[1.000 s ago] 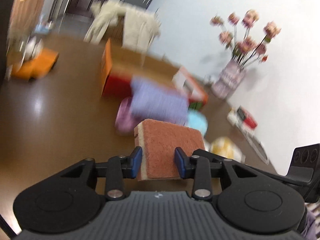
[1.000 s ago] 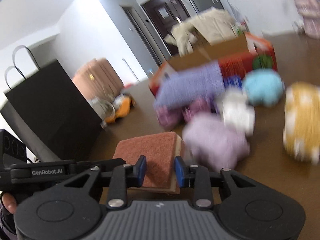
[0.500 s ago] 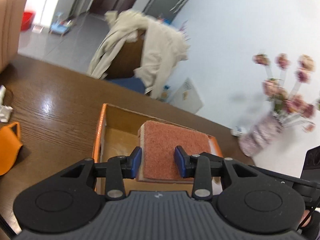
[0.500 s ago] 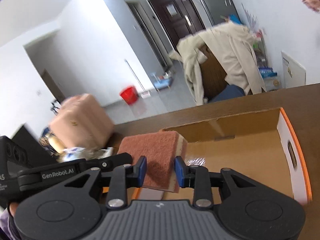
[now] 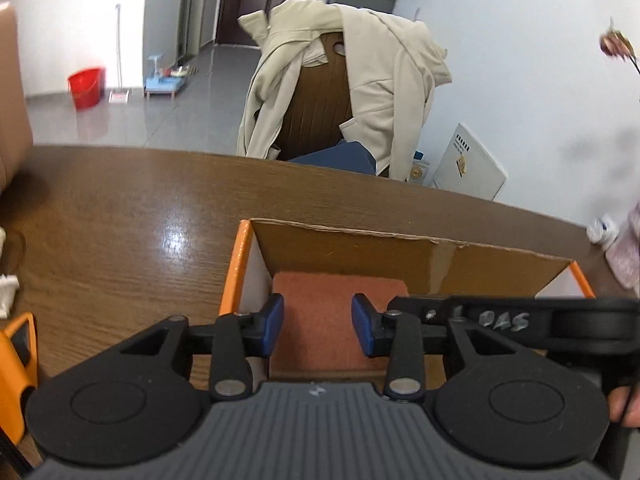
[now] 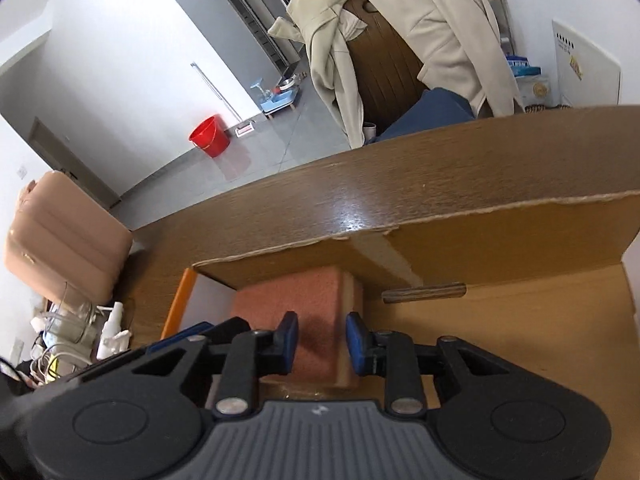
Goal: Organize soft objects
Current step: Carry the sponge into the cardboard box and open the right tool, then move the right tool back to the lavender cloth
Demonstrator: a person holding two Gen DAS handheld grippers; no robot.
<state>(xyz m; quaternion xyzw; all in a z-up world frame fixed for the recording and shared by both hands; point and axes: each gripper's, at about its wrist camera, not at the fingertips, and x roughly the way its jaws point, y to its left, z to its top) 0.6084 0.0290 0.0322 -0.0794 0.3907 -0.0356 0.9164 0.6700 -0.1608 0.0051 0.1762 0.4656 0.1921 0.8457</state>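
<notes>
Two handheld grippers work side by side over one open cardboard box with orange edges (image 5: 400,256), which stands on one brown wooden table (image 5: 120,220).

Left gripper (image 5: 318,328): the jaws are at a narrow setting, and the blue pads press on the sides of a rust-orange scouring sponge (image 5: 340,292). The sponge fills the gap from pad to pad and spreads wider beyond them. It sits inside the box, close to the left wall and just short of the far wall.

Right gripper (image 6: 322,338): the jaws are narrower still, clamped on a second rust-orange sponge with a tan foam layer (image 6: 292,292) on its right side. This sponge is low in the box, near the far-left corner. Whether it touches the floor or the far wall cannot be told.

In the left wrist view, the right gripper's black body lies just to the right of the left gripper, over the box. A person's fingers (image 5: 624,404) show at the right edge.

Count: two grippers, two sponges, one box, one table. Beyond the far table edge stand one dark wooden chair (image 5: 316,108) draped with one beige jacket (image 5: 392,80), and one red bucket (image 5: 85,87) on the grey floor, far left.
</notes>
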